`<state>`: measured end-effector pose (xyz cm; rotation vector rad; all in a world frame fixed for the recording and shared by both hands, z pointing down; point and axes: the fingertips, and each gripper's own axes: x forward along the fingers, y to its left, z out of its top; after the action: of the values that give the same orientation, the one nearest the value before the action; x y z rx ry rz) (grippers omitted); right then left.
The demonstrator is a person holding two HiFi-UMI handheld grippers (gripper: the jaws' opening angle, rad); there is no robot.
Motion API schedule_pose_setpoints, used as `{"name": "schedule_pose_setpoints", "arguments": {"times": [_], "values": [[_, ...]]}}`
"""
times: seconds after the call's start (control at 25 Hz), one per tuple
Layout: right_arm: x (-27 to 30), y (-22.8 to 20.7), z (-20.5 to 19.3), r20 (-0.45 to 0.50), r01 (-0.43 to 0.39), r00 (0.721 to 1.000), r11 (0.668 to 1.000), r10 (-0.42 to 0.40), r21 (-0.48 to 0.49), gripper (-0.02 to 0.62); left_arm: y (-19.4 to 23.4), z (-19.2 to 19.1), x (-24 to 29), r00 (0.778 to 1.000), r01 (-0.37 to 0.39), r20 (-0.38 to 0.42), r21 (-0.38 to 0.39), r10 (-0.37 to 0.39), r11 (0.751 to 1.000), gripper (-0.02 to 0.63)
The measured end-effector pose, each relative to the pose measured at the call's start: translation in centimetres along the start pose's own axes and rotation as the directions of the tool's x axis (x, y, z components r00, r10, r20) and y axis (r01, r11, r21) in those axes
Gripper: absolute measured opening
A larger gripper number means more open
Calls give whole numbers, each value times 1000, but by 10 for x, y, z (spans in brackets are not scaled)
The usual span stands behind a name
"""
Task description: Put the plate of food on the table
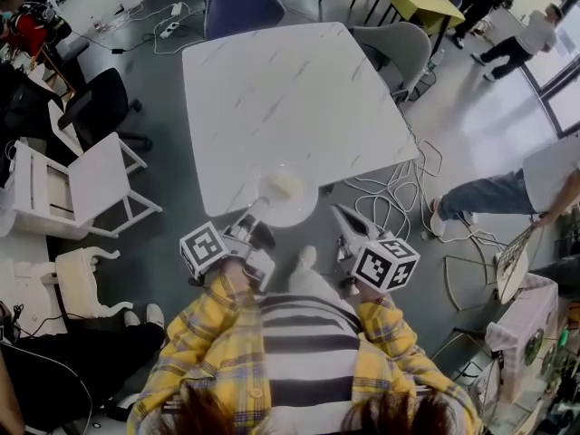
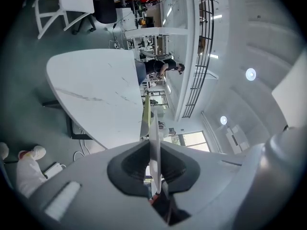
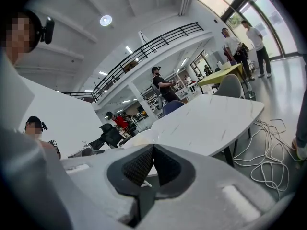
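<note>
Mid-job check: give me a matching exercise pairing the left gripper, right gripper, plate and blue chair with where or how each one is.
Things:
1. left gripper
2. right gripper
3. plate
4. blue chair

Place or state:
A. at the far side of the table
B. jaws together, nothing between them
C. clamped on the plate's rim
D. at the table's near edge

Pairs: 1-C, 2-B, 3-D, 4-A

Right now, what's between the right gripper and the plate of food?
Only bare grey floor, in the head view, separates right gripper from pale round plate of food.
</note>
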<state>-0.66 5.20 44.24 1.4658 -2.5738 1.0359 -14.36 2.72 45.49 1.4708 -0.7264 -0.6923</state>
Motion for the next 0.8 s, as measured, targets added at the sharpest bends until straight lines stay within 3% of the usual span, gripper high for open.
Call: {"name": "schedule_pose_setpoints", "arguments": {"times": [0.52,0.8], "values": [[40,-71,72,-17,-56,998,998,55,-29,-3,-1,14,111,999,-7,38,24,6,1000,12],[57,-97,92,-33,-69,997,997,67,-45,-2,2,23,155,999,-18,50,47,16,999,12]]}}
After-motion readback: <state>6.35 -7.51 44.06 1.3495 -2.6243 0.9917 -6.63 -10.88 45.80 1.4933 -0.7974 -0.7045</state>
